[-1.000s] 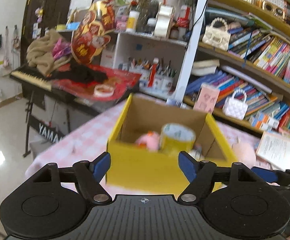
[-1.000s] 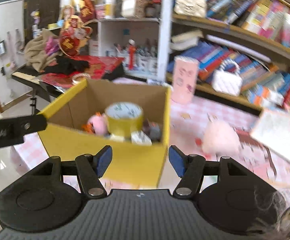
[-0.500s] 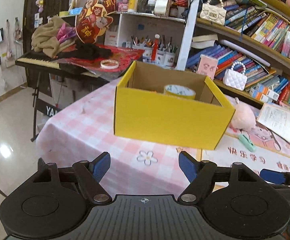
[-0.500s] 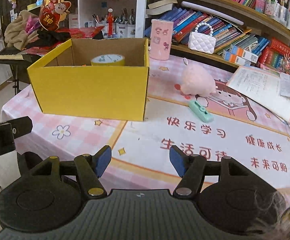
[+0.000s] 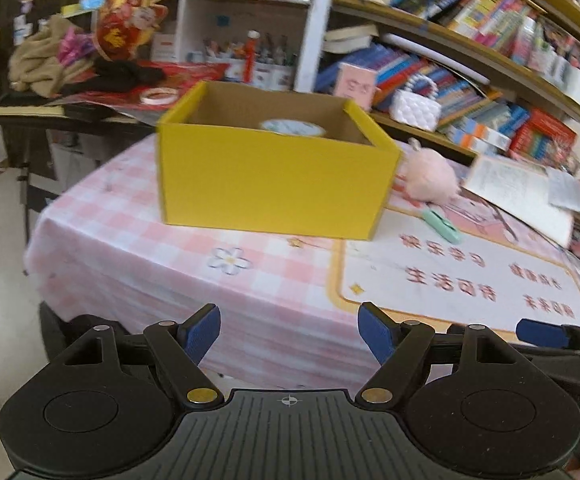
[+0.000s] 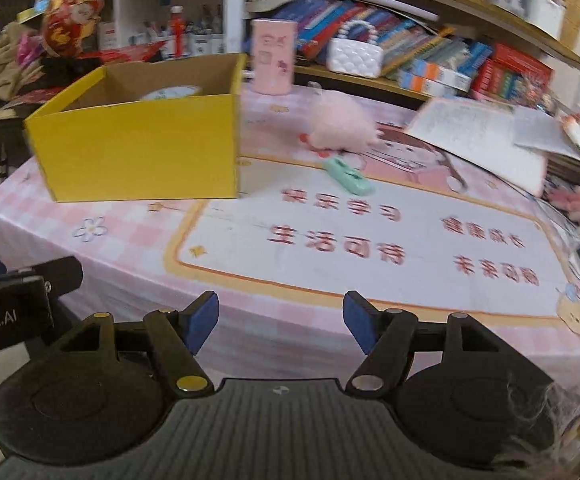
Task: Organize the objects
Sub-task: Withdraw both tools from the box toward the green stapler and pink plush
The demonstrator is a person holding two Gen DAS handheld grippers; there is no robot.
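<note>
**Box partly filled, 2 loose items left on the table**

Nearest to you, both tools are empty. Your left gripper (image 5: 288, 332) stands with its blue pads spread and nothing between them. Your right gripper (image 6: 280, 322) has just been opening its jaws, and nothing sits between them either. Both hang off the near edge of the table with the pink checked tablecloth (image 5: 138, 248), well apart from anything to be sorted.

Next out, on the left part of the table, stands 1 open yellow cardboard box (image 5: 274, 184). Inside it you can see only the top of 1 yellow roll of tape (image 6: 170, 93); whatever else lies in there is hidden by the front wall, so count that part as unknown.

Just right of the box, on the printed mat, 2 things lie loose: 1 small mint-green plastic clip-like item (image 6: 347, 176) and, just behind it, 1 fluffy pink plush toy (image 6: 341, 126). Judging by that, these 2 are what you have left to put away.

Farther back, 1 pink cylindrical holder (image 6: 272, 58) stands upright behind the box, and 1 white quilted handbag with a bead handle (image 6: 354, 54) sits beyond it by the bookshelf. Whether those belong to your job I cannot tell.
</note>
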